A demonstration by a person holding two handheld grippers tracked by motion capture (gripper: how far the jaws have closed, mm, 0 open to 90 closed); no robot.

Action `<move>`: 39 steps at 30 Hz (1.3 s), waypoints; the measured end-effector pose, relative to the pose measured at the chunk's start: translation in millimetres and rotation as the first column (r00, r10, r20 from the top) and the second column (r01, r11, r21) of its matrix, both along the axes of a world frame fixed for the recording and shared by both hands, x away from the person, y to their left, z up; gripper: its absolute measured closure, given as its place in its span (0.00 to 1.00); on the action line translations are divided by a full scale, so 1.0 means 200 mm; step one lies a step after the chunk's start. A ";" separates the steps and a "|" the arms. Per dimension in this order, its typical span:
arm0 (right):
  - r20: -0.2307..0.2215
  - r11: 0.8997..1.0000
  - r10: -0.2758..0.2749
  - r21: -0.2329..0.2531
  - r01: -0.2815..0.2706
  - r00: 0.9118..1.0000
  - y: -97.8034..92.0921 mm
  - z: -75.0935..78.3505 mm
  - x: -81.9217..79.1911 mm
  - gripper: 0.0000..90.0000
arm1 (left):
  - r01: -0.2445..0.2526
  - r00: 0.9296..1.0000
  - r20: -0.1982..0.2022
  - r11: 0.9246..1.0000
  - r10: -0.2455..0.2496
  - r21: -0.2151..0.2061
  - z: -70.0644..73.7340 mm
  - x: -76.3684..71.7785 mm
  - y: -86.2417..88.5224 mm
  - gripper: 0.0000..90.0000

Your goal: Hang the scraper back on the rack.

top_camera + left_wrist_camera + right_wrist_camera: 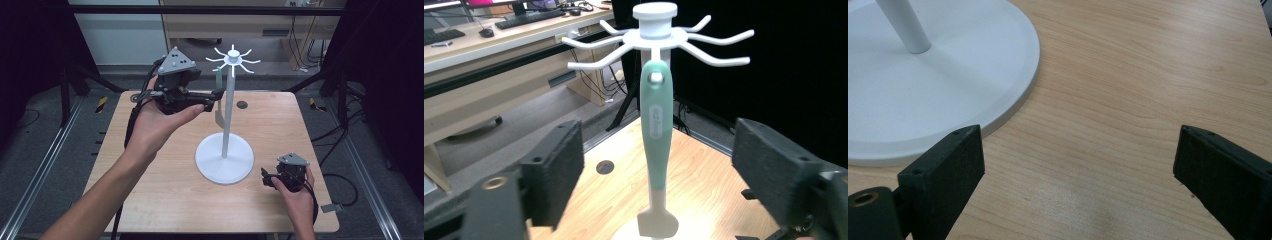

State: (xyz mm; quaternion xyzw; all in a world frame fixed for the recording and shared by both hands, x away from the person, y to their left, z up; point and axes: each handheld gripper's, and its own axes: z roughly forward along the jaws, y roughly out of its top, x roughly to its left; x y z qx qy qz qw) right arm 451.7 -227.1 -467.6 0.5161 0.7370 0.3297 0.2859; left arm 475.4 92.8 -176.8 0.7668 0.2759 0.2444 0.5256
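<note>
currently a green-handled spatula (656, 115) is hung from a hook of the white stand (224, 165), between the spread jaws of the left gripper (659, 165). it is judged light and stiff, best gripped mid-handle. the right gripper (1078, 175) is held open above the table (1148, 75).

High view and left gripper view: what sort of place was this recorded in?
Most likely a lab or office workroom set up for recording: a light wooden table framed by metal rails, loose cables on the floor, and a long desk with a black keyboard.
</note>
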 end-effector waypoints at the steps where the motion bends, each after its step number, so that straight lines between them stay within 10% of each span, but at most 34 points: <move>1: 0.000 1.000 0.000 0.000 0.000 1.000 0.00 0.00 0.00 0.07 | -0.002 1.000 -0.003 1.000 0.002 0.002 -0.01 0.00 0.00 0.20; 28: -0.031 1.000 -0.002 0.013 0.002 1.000 0.00 0.00 0.00 0.05 | 0.005 0.995 -0.100 0.999 -0.009 -0.040 -0.27 -0.06 0.32 0.11; 39: -0.040 1.000 -0.014 0.016 0.015 0.999 -0.01 -0.01 0.00 0.05 | -0.008 0.996 -0.090 1.000 0.010 0.021 -0.43 -0.04 0.39 0.10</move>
